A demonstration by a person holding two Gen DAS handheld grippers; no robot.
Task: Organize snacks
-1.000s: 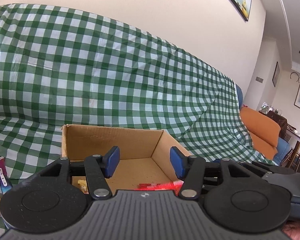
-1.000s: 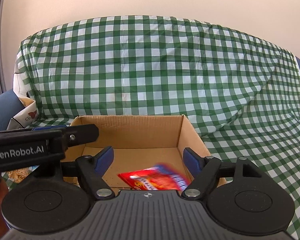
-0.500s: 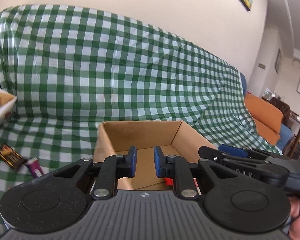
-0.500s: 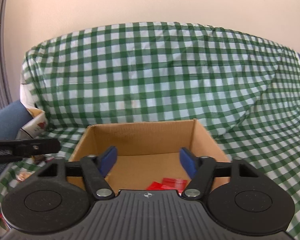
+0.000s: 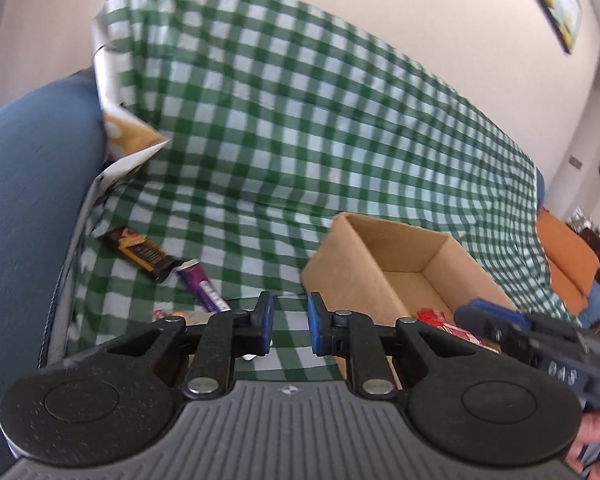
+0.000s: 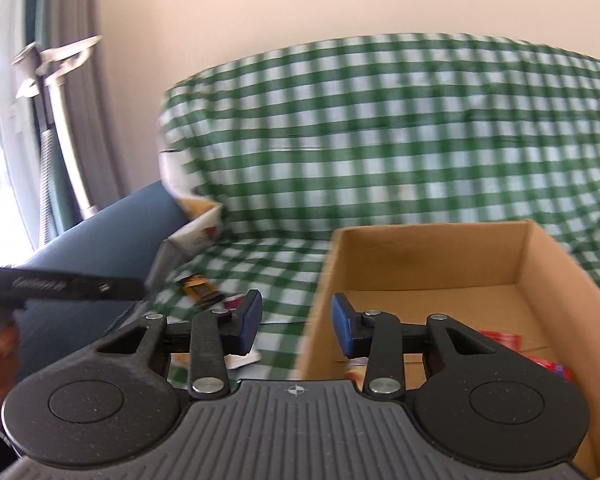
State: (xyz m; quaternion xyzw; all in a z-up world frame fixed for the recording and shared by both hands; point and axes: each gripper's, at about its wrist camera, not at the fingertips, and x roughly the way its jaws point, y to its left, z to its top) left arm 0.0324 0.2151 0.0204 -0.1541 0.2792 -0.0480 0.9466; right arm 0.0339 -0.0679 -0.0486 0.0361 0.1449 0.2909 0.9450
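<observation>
An open cardboard box (image 5: 384,248) stands on the green checked cloth (image 5: 300,140); it also shows in the right wrist view (image 6: 432,256). A red snack packet (image 5: 440,320) lies inside it, also seen in the right wrist view (image 6: 508,340). Left of the box lie a black-and-orange bar (image 5: 140,250), a purple bar (image 5: 202,284) and a pale packet partly hidden behind my fingers. My left gripper (image 5: 290,322) is empty, jaws a narrow gap apart, above the cloth left of the box. My right gripper (image 6: 296,326) is open and empty over the box's left wall.
A blue sofa arm (image 5: 28,208) rises at the left. A white and orange paper bag (image 5: 120,136) leans against it. An orange cushion (image 5: 568,256) lies at the far right. The right gripper's body (image 5: 540,344) crosses the left wrist view's lower right.
Both grippers have swung left, away from the box's middle toward the loose snacks. The right gripper's jaws have narrowed somewhat. The red packet dropped into the box a second ago.
</observation>
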